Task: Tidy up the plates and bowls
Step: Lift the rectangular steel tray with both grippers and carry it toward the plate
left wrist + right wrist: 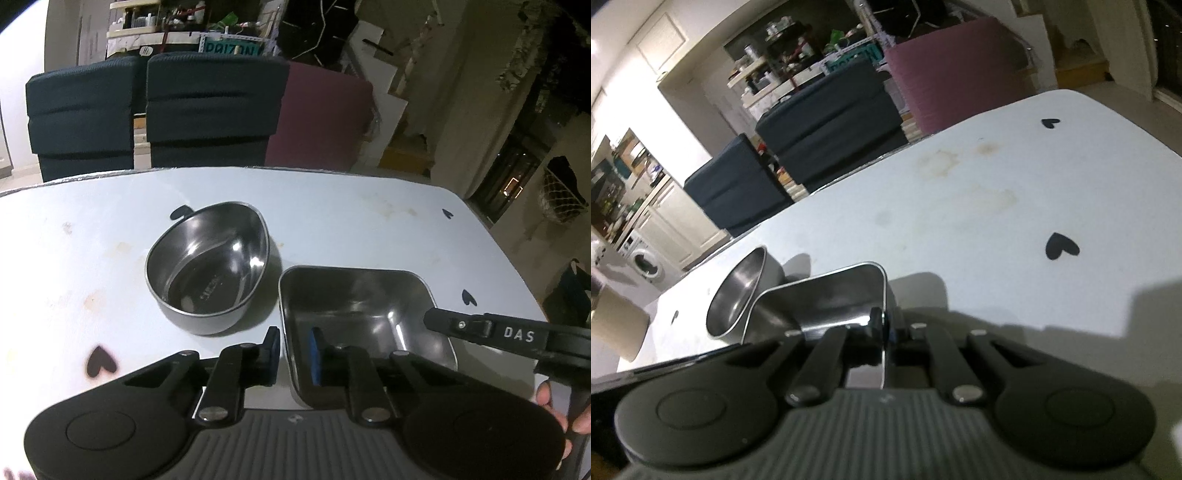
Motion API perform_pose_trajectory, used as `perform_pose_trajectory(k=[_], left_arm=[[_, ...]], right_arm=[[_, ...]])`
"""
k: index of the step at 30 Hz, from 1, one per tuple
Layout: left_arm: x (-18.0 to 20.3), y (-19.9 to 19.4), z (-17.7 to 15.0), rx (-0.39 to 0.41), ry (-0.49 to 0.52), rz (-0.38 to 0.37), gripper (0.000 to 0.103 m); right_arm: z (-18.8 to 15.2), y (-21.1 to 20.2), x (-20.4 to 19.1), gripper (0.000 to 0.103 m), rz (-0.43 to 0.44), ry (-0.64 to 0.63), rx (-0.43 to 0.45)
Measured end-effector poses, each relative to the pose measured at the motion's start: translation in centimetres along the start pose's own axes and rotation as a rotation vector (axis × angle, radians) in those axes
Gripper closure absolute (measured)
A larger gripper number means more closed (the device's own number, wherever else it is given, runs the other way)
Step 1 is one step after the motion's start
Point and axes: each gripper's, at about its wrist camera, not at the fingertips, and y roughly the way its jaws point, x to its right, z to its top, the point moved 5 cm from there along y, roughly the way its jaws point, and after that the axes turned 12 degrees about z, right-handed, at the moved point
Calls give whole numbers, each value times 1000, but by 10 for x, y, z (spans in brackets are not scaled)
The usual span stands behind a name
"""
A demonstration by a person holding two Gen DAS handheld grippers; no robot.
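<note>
Lower centre of left wrist view: left black two-finger gripper (pixel 293 349) straddling left wall of square stainless steel bowl (pixel 354 306), one blue-padded finger inside, one outside; small gap visible, so not yet clamped, parted. Right black gripper (pixel 882 325) pinched tight on same bowl's right rim, seen entering lower right of left view. Round stainless steel bowl (pixel 207 266) just beside, left of centre, apparently not touching. Both on white table with black heart stickers (pixel 332 206).

Risks, judged: thin slick rim sliding out of single-edge pinch; square bowl tipping if lifted one-sided; knocking neighbouring round bowl during lift; closing left fingers off-wall.

Counts: bowls two (one round, one square); plates none visible; grippers two; heart stickers five in left view.
</note>
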Motion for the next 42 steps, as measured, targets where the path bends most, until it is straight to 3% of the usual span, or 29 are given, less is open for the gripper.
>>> perform_pose_trajectory(k=[5, 16, 27, 42], left_arm=[[-2, 2, -4, -15, -8, 5, 98], [-15, -25, 4, 31, -60, 2, 99], [-33, -83, 5, 94, -67, 14, 100], [-76, -169, -16, 151, -96, 32, 100]], right_arm=[[-3, 0, -3, 97, 7, -39, -29], [2, -16, -23, 97, 64, -41, -15], [2, -47, -76, 99, 85, -113, 3], [-33, -94, -155, 99, 140, -164, -1]])
